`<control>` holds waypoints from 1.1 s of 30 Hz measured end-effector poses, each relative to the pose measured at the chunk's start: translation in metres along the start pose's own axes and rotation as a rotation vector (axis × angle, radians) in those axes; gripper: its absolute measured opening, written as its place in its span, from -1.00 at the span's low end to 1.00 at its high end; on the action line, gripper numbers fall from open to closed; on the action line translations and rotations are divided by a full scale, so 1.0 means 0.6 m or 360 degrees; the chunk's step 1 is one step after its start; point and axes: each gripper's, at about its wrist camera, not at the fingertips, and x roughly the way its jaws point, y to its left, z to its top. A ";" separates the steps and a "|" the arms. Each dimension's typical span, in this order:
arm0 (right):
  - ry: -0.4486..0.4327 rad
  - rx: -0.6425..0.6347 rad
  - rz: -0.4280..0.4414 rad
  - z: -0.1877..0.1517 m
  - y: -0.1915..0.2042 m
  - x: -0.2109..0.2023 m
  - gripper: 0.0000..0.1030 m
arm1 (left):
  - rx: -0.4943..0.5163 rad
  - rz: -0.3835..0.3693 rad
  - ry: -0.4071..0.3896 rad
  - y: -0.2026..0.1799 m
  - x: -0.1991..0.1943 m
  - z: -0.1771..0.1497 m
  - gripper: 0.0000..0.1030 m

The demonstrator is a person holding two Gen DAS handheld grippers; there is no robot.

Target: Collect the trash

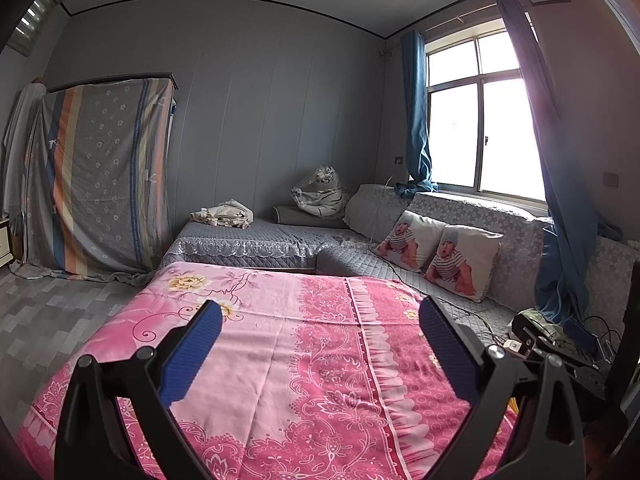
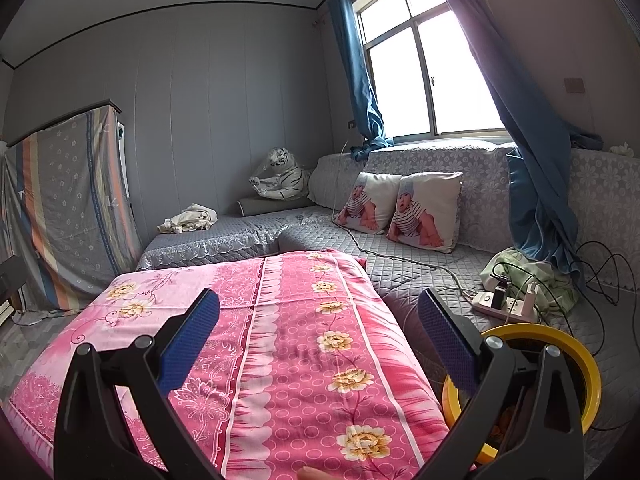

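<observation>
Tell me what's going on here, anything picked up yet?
Nothing is held. Both the left gripper and the right gripper hang open and empty over the pink floral cloth. No trash shows on it. A yellow bin sits beside the cloth on the right, near a power strip on the grey sofa.

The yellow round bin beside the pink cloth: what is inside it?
The yellow round plastic bin shows only a dark interior with something orange low down; the right hand-held gripper covers most of it.

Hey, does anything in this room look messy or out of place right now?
Yes. A crumpled pale cloth lies bunched on the grey sofa, and a power strip with tangled cables sits on its cushion beside a yellow bin.
</observation>
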 end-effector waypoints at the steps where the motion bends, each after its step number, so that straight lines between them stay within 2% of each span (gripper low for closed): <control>1: 0.0002 0.0001 -0.0001 -0.001 0.000 0.001 0.84 | -0.0001 0.0000 0.0005 0.000 0.001 0.000 0.84; 33: 0.0032 0.0004 0.0010 -0.008 -0.003 0.007 0.84 | -0.0025 -0.0038 0.0061 0.003 0.014 -0.006 0.84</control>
